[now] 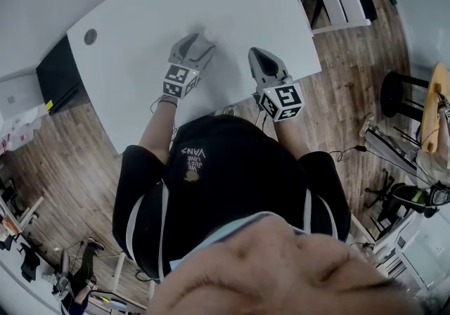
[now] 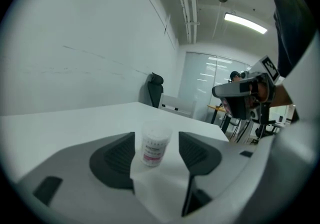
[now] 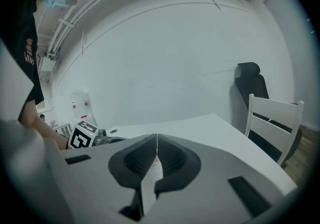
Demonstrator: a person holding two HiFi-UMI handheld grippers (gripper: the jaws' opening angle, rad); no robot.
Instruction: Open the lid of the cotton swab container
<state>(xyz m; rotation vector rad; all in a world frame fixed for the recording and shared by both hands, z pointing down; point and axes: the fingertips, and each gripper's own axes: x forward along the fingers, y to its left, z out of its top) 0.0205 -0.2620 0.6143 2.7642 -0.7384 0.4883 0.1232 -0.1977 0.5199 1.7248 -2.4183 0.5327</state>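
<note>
Left gripper (image 2: 156, 135), tilted down, fingers (image 2: 116, 157) released flanking swab container (image 2: 154, 147); right gripper (image 3: 157, 143) fingers clenched.

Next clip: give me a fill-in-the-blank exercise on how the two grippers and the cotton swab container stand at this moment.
1. The left gripper has its jaws ___, with the cotton swab container between them, not clamped.
2. The right gripper has its jaws ___, and it holds nothing.
3. On the white table, the container stands ___, its lid on.

Missing words: open; shut; upright.
</note>
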